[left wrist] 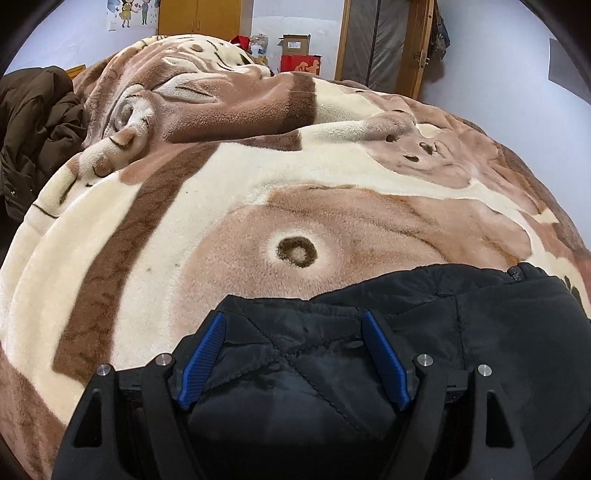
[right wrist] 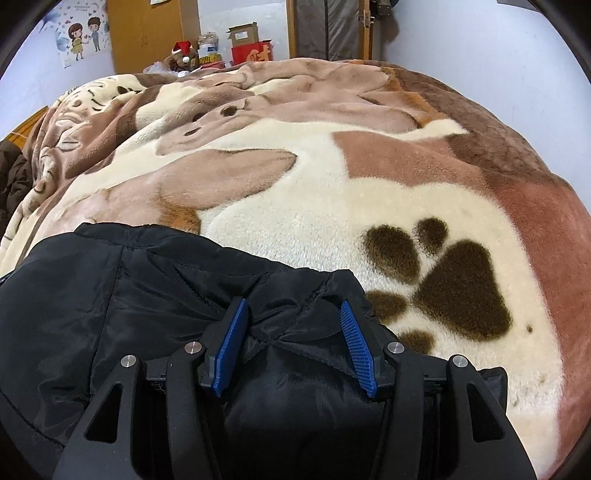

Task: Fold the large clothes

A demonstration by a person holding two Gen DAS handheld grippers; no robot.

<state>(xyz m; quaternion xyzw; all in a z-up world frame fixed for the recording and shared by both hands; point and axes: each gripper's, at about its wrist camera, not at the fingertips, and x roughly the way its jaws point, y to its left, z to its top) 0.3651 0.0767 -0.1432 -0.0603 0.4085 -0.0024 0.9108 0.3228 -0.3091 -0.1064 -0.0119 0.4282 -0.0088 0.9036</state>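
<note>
A black padded jacket (left wrist: pixel 461 332) lies on the bed at the near edge and also shows in the right wrist view (right wrist: pixel 110 302). My left gripper (left wrist: pixel 293 325) is open, its blue pads standing wide on either side of a bunched black corner of the jacket. My right gripper (right wrist: pixel 293 314) is open too, its blue pads astride another bunched corner of the same jacket. The jacket's near part is hidden under both grippers.
A plush brown and cream blanket (left wrist: pixel 221 206) with a paw print (right wrist: pixel 443 280) covers the bed. A dark brown coat (left wrist: pixel 33 122) is heaped at the left edge. Boxes (left wrist: pixel 299 55), a wooden cabinet (right wrist: pixel 147 33) and a door (left wrist: pixel 380 40) stand behind the bed.
</note>
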